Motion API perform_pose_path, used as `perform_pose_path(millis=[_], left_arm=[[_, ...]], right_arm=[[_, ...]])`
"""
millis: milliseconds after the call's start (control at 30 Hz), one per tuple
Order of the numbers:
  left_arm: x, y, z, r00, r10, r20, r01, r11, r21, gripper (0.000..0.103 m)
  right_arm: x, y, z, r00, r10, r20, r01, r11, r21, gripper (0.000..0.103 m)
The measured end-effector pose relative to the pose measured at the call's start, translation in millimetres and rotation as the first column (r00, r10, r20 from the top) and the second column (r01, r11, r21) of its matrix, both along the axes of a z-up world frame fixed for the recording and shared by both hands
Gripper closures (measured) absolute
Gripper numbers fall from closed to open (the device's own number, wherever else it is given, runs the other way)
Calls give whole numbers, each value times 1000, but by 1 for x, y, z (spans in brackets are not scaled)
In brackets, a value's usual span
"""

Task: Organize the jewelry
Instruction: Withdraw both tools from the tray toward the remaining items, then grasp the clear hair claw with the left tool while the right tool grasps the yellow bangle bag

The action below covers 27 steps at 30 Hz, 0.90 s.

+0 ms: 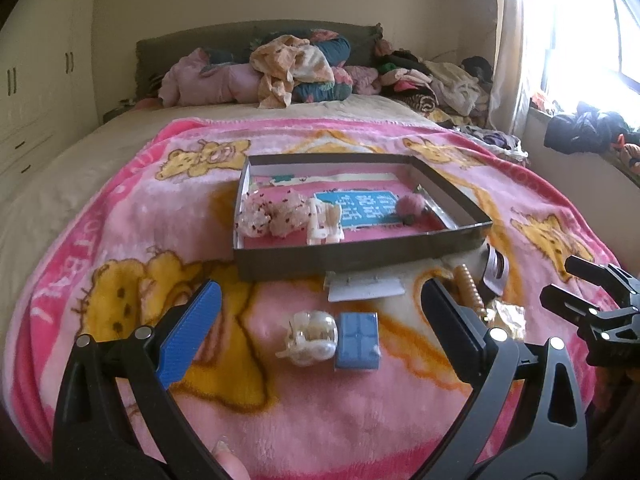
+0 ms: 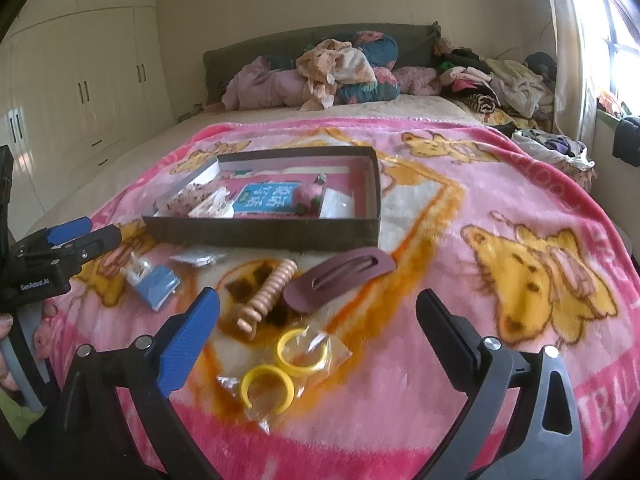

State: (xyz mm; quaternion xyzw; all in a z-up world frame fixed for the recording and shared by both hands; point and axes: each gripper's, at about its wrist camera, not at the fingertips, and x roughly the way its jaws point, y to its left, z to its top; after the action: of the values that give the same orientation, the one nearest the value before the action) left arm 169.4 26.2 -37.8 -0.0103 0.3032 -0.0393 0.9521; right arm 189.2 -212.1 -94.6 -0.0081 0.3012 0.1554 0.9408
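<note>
My left gripper (image 1: 320, 320) gapes wide and empty over the clear claw clip (image 1: 310, 338) and blue box (image 1: 357, 341), both just short of the dark tray (image 1: 352, 260). My right gripper (image 2: 318, 324), equally spread and empty, frames the yellow hoops (image 2: 280, 368) (bagged), which only its view shows, nearer me than the tray.

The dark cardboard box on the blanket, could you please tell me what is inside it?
Inside the box: a pale speckled scrunchie, a cream claw clip, a pink fuzzy piece and a blue printed card. The near wall hides the floor's front edge.
</note>
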Motion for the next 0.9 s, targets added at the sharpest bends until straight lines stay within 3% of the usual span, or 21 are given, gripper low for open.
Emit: perform_pose_path(millis=[300,900], left_arm=[[-1,6,-15,999,12,-43,-12,1000,1,12],[17,31,-49,992,39,-120,-49,996,-79,12]], right_arm=[[-10,8,-16,999,17,-38,-18,1000,-9,7],[8,23,-56,988,-18,-152,17,1000,-9,7]])
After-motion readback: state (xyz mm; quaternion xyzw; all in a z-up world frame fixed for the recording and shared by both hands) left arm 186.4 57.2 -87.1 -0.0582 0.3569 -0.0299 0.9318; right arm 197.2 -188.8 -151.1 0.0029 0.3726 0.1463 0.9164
